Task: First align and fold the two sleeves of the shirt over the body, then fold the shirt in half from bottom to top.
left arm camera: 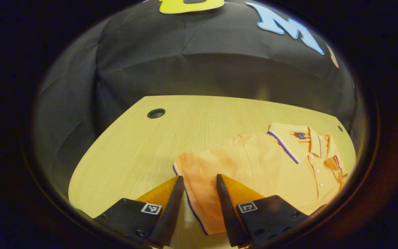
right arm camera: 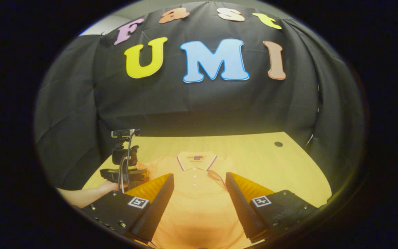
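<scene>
An orange polo shirt [left arm camera: 264,166] lies flat on the yellow wooden table [left arm camera: 185,124], its striped collar [left arm camera: 288,138] at the far right of the left gripper view. My left gripper [left arm camera: 199,178] is open, its fingers on either side of the shirt's near sleeve [left arm camera: 193,173], whose striped cuff runs between them. The other sleeve [left arm camera: 337,162] lies folded onto the chest by the button placket. In the right gripper view my right gripper [right arm camera: 199,174] hangs open above the shirt's body [right arm camera: 199,207], facing the collar [right arm camera: 196,159]. The left gripper [right arm camera: 126,173] shows there at the shirt's left edge.
A hand and forearm [right arm camera: 81,195] hold the left gripper at the table's left edge. The table has a round cable hole [left arm camera: 156,113] at its far left corner and another [right arm camera: 278,144] at the far right. Black cloth walls the booth on all sides.
</scene>
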Available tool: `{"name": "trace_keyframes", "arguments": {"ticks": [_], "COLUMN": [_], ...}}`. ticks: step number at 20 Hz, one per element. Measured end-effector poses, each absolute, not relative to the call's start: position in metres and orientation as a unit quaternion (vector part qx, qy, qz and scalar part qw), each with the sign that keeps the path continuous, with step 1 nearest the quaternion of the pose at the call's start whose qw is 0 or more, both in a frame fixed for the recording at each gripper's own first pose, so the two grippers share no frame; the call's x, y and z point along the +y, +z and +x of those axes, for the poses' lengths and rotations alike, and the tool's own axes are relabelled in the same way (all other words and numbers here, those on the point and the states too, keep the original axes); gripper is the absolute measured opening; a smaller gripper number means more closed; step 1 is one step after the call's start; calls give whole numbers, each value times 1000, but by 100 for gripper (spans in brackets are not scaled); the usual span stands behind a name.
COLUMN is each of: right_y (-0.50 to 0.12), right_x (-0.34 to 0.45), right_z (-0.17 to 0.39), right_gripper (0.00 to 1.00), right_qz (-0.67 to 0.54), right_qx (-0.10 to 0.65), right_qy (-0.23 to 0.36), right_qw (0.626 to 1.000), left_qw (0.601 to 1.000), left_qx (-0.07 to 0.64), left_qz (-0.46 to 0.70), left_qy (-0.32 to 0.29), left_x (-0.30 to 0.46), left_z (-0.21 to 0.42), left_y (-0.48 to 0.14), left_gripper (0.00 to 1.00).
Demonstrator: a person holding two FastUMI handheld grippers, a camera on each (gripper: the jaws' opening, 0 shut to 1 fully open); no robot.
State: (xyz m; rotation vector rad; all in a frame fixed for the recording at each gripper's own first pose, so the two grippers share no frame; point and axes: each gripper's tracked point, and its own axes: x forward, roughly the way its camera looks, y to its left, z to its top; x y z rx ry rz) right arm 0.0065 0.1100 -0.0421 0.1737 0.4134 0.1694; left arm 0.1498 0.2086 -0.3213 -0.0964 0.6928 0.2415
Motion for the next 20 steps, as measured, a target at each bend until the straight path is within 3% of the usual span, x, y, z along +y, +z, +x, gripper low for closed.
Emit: {"name": "trace_keyframes", "arguments": {"ticks": [1,2,3,6,20], "right_y": [-43,-43,-42,-39,-45], "right_x": [109,107,104,95,66], "right_z": [4,3,0,-4,-13], "right_gripper": [92,93,93,93,93], "right_qz": [88,88,88,96,87], "right_qx": [205,206,205,194,191], "right_qy": [85,87,88,87,89], "right_qw": [971,971,971,972,974], "left_qw": [933,933,933,932,955], "left_qx": [338,336,338,342,287], "left_qz": [-48,-49,-47,-42,14], "left_qy": [118,118,117,113,76], "left_x": [208,207,207,206,151], "left_z": [151,152,151,150,167], "left_y": [-322,-322,-322,-319,-245], "left_gripper": [60,41,30,11,10]}}
